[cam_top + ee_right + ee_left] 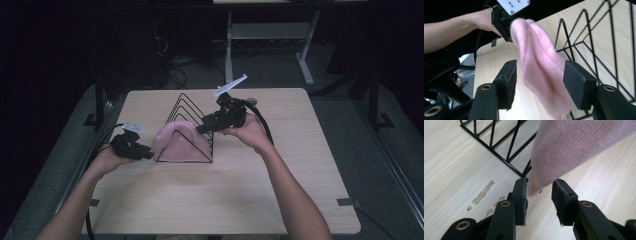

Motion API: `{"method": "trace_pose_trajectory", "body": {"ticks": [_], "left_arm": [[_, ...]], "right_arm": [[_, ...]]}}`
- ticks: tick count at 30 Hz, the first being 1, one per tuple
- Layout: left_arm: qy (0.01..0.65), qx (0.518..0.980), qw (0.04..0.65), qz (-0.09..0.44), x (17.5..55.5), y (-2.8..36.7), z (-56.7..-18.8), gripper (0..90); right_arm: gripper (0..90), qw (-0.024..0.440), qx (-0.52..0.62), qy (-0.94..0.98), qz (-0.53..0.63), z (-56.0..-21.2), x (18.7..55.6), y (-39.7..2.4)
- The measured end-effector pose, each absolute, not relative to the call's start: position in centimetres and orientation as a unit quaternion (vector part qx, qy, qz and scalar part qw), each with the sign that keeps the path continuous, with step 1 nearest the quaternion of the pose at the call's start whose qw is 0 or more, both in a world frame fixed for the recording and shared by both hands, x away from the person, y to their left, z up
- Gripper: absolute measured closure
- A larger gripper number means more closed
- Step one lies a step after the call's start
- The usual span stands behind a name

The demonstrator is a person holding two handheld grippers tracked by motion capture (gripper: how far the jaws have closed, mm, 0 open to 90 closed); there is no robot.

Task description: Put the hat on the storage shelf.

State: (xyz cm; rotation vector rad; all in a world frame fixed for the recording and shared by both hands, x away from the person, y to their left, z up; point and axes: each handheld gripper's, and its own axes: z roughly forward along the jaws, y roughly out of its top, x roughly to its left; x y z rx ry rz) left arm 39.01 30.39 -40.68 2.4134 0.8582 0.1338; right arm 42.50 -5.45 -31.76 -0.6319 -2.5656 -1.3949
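Note:
A pink knitted cloth (177, 142) hangs over the front of a black wire rack (192, 107) of nested triangles, mid-table. My left gripper (150, 155) sits at the cloth's lower left corner. In the left gripper view its jaws (539, 195) stand open with the cloth's tip (574, 147) between them and the pads not pressing on it. My right gripper (200, 129) is at the rack's upper right side. In the right gripper view it (540, 82) is open around the hanging cloth (541, 67), with gaps on both sides.
The rack stands on a light wooden table (225, 200) with scuffed patches (484, 192) near the left gripper. Rack wires (594, 42) run close to the right of the right gripper. Beyond the far edge are dark floor, cables and a white desk frame (305, 60).

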Motion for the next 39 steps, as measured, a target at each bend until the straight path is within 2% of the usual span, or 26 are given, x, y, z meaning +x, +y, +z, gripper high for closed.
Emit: {"method": "trace_pose_trajectory", "body": {"ticks": [15,24,32,39], "left_arm": [[0.318,0.901,0.288,0.056,37.9,30.9,-40.3,60.2],[0.328,0.894,0.302,0.052,37.2,31.5,-40.1,52.3],[0.335,0.891,0.299,0.062,37.0,32.0,-40.0,41.7],[0.339,0.889,0.302,0.063,36.6,31.9,-39.9,37.8]], "right_arm": [[34.6,0.047,-0.245,-0.852,-0.46,-32.2,41.5,-10.3],[30.4,0.044,-0.274,-0.846,-0.456,-33.4,40.9,-13.2],[29.1,0.043,-0.302,-0.839,-0.451,-34.9,40.4,-15.7],[28.4,0.038,-0.316,-0.838,-0.443,-35.7,39.9,-17.2]]}}
